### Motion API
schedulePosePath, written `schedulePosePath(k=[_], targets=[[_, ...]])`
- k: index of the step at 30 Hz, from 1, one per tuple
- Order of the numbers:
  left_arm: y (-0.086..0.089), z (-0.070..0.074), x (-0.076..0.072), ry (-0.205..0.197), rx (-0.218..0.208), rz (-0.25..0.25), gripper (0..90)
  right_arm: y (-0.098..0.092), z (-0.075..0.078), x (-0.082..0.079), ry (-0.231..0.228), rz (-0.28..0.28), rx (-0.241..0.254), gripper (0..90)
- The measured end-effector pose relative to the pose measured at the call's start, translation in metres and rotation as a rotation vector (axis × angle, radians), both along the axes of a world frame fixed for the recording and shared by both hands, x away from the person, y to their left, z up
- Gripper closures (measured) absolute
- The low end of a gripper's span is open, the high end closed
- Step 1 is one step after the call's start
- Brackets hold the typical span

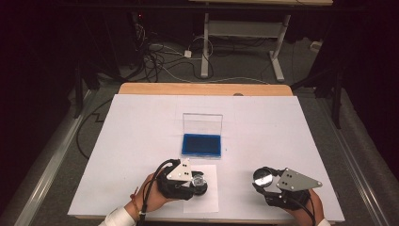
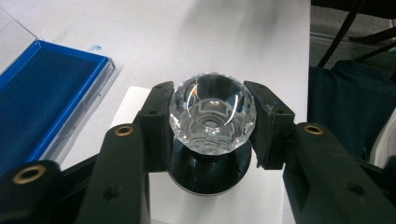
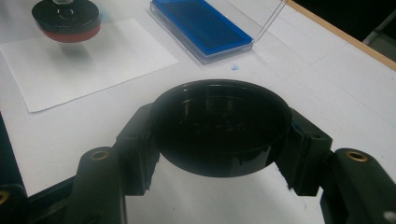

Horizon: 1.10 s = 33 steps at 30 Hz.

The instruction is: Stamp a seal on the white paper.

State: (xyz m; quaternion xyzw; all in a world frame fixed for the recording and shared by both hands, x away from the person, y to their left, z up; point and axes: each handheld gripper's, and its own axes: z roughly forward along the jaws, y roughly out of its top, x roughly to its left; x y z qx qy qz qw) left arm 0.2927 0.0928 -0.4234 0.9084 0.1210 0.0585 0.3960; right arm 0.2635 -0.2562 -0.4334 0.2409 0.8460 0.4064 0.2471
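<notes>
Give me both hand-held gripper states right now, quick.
Left hand-held gripper: shut on the crystal-topped stamp, above the white paper sheet.
Right hand-held gripper: shut on the black round cap.

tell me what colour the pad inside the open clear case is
Blue; the pad shows best in the right gripper view.

Each hand-held gripper is showing black jaws with brass screws, a grey three-cornered plate and a black cable, while the person is wearing white sleeves.
</notes>
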Motion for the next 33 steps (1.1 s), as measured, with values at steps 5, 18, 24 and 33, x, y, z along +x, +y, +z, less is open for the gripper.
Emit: schedulePosePath(k=[5,18,24,33], targets=[[-0.004,-0.003,0.000,-0.003,0.006,-0.005,54.0,0.000,0.000,0.000,0.001,-0.001,0.001,38.5],[-0.008,-0.012,0.005,0.022,0.021,-0.010,54.0,0.001,-0.001,0.000,0.000,0.004,-0.002,38.5],[-0.009,-0.014,0.005,0.015,0.029,-0.008,54.0,0.000,-0.001,0.000,0.001,0.004,-0.001,38.5],[-0.011,-0.019,0.006,0.024,0.036,-0.016,54.0,0.000,0.000,-0.001,-0.004,0.005,-0.001,38.5]])
